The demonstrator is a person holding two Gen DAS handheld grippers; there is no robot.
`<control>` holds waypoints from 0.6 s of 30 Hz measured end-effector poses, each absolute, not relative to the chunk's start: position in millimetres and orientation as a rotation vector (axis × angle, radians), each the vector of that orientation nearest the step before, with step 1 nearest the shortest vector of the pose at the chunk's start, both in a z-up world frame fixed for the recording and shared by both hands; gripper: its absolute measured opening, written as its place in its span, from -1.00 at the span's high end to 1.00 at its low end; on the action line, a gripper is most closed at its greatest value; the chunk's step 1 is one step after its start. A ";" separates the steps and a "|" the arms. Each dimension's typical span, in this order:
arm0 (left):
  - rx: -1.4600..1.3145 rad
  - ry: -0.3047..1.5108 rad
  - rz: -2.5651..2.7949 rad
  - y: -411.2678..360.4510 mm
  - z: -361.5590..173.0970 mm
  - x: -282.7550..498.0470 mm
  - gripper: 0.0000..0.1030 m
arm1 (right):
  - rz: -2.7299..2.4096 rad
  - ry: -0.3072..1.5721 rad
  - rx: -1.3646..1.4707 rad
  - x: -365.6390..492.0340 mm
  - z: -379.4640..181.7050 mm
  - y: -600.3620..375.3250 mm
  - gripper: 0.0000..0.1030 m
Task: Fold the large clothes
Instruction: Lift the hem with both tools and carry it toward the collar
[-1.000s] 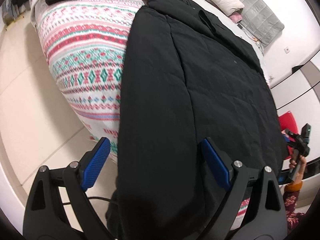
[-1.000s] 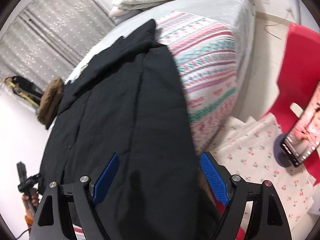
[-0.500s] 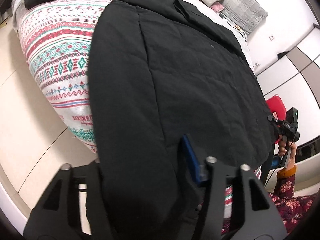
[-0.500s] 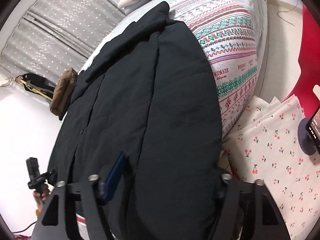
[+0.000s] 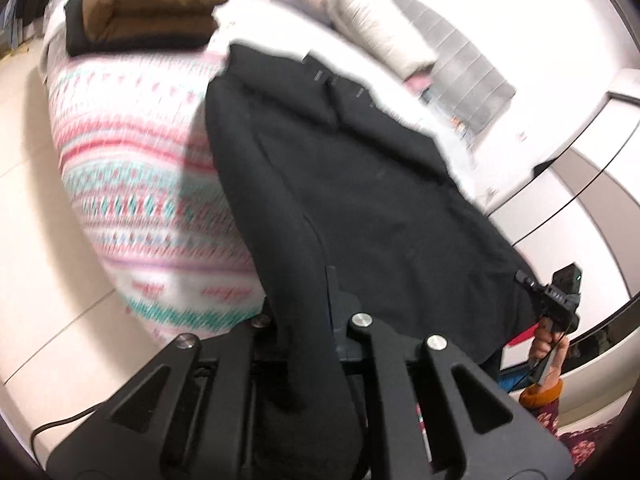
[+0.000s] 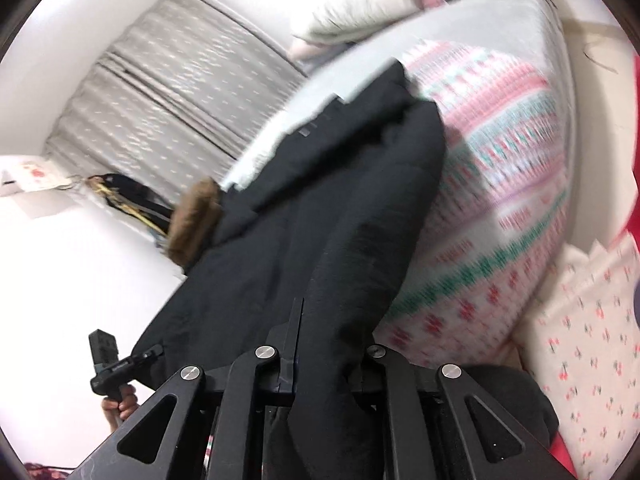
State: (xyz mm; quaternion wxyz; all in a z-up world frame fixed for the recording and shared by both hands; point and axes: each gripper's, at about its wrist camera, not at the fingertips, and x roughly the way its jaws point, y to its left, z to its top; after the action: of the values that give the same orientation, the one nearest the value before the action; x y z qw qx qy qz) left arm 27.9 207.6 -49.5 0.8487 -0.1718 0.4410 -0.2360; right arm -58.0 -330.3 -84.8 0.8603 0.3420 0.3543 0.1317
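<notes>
Black padded coat [image 5: 360,184] is spread lengthwise over a bed with a patterned cover [image 5: 132,168] in pink, red and teal bands, its near hem hanging off the foot end. One corner of that hem is pinched by the left gripper [image 5: 308,320], whose jaws have just been closing and are now drawn together on a ridge of the black fabric. The other corner is clamped in the same way by the right gripper [image 6: 320,340] — its jaws too have just been closing, and a fold of the coat is pressed between them. Small grey labels are seen near the collar [image 5: 320,76], yet no lettering on them can be read; red marks like words are blurred on the cover's lower band [image 5: 228,290] and cannot be made out. A brown folded garment [image 5: 148,12] is stacked on a black one [image 5: 76,40] at the bed's far corner, and pale pillows [image 5: 376,36] are piled at the head. A cherry-print cloth [image 6: 584,340] is seen beside the bed — just beside the right gripper's view.
</notes>
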 end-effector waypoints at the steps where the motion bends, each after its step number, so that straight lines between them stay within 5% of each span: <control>1: -0.373 0.896 -0.507 207.9 -41.2 26.4 0.83 | 0.294 0.713 0.727 -58.5 -76.6 -330.7 0.77; 18: -0.413 0.513 -0.686 226.3 96.4 -44.0 0.86 | 0.432 0.338 0.717 -110.5 34.2 -343.6 0.79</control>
State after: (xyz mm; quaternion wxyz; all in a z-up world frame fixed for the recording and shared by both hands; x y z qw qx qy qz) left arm -44.0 226.3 96.4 0.8890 -0.1989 0.2469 -0.3304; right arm -110.5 -343.6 34.2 0.8999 0.3463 0.1632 0.2086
